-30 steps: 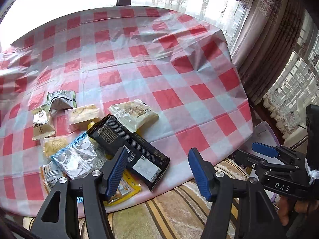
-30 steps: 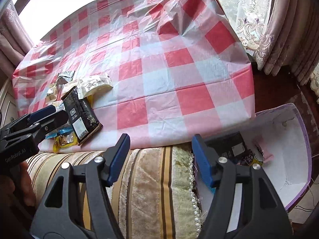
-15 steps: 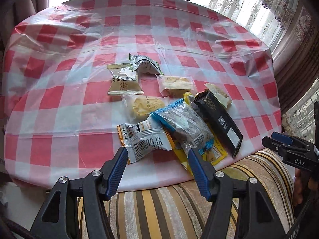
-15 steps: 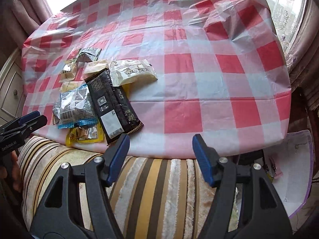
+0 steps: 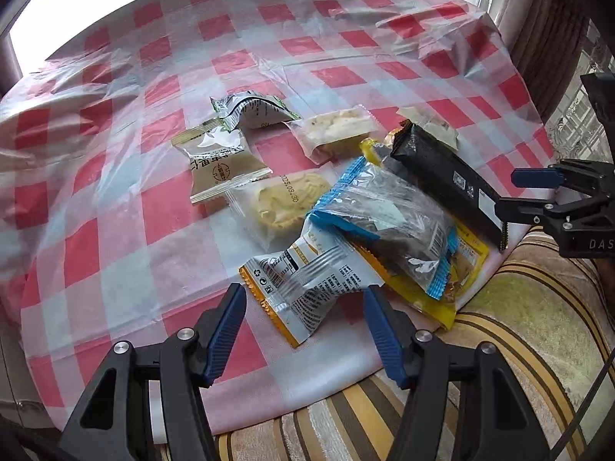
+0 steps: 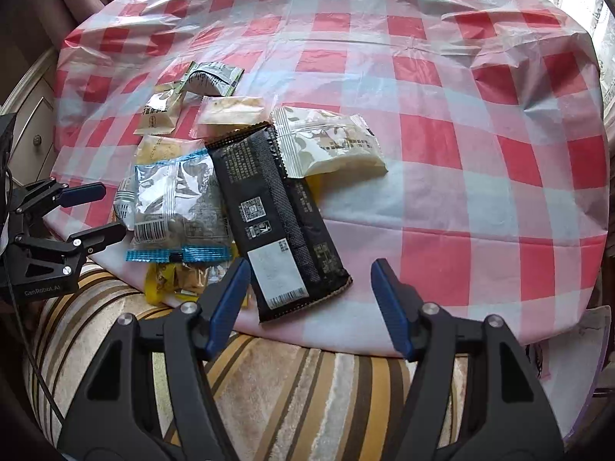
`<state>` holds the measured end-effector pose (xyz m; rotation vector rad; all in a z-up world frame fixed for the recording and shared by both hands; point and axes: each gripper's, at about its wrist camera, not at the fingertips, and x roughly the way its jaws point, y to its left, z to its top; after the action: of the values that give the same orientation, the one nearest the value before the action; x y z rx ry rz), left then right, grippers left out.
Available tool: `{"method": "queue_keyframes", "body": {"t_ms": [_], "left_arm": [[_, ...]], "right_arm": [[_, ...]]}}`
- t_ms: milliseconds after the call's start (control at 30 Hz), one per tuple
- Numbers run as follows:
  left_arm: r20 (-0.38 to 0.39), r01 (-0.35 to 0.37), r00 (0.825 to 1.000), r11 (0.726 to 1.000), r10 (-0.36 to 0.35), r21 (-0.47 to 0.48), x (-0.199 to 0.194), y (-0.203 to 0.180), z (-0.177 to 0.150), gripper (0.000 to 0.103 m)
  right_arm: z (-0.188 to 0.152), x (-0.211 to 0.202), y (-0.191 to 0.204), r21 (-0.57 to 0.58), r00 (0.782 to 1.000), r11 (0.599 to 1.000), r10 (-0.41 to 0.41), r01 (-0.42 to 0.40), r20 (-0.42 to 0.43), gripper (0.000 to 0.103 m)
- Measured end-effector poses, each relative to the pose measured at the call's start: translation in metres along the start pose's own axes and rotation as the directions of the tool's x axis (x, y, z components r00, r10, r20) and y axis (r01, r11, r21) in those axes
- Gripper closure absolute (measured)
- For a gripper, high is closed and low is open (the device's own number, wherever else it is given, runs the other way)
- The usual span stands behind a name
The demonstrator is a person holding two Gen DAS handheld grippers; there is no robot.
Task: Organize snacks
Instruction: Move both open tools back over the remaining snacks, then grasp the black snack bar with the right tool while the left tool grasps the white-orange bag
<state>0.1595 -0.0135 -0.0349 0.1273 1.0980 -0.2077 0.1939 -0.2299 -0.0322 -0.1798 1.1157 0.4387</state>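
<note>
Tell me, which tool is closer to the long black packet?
Right. The right tool hangs open just over the black packet's near end; the left tool hangs open above a white wrapper, farther off.

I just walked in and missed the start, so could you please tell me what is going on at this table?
A person is holding a two-finger gripper in each hand above a pile of snack packets on a red-checked tablecloth. The left gripper hangs open over a white and orange packet; the right gripper hangs open near the end of a long black packet. Neither gripper's fingers touch anything, and every packet lies loose at the table's near edge.
</note>
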Motion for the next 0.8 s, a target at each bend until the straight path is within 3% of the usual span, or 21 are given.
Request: {"method": "queue_keyframes", "body": {"t_ms": [267, 367, 433, 567, 800], "left_arm": [[0.018, 0.007, 1.000, 0.993, -0.010, 0.117, 0.015, -0.001, 0.009, 0.039], [0.018, 0.053, 0.998, 0.992, -0.055, 0.111, 0.019, 0.003, 0.011, 0.040], [0.018, 0.095, 0.995, 0.991, -0.098, 0.096, 0.020, 0.008, 0.012, 0.049], [0.032, 0.162, 0.986, 0.985, -0.164, 0.063, 0.019, 0.014, 0.011, 0.052], [0.048, 0.212, 0.976, 0.977, -0.214, 0.037, 0.016, 0.016, 0.008, 0.059]], "right_arm": [[0.016, 0.019, 0.009, -0.030, 0.999, 0.999, 0.025, -0.026, -0.021, 0.034], [0.020, 0.028, 0.013, -0.039, 0.998, 0.998, 0.042, -0.043, -0.045, 0.034], [0.021, 0.032, 0.015, -0.046, 0.998, 0.998, 0.042, -0.044, -0.053, 0.034], [0.023, 0.037, 0.014, -0.038, 0.996, 0.998, 0.056, -0.059, -0.065, 0.034], [0.027, 0.039, 0.020, -0.067, 0.998, 0.997, 0.035, -0.039, -0.057, 0.038]]}}
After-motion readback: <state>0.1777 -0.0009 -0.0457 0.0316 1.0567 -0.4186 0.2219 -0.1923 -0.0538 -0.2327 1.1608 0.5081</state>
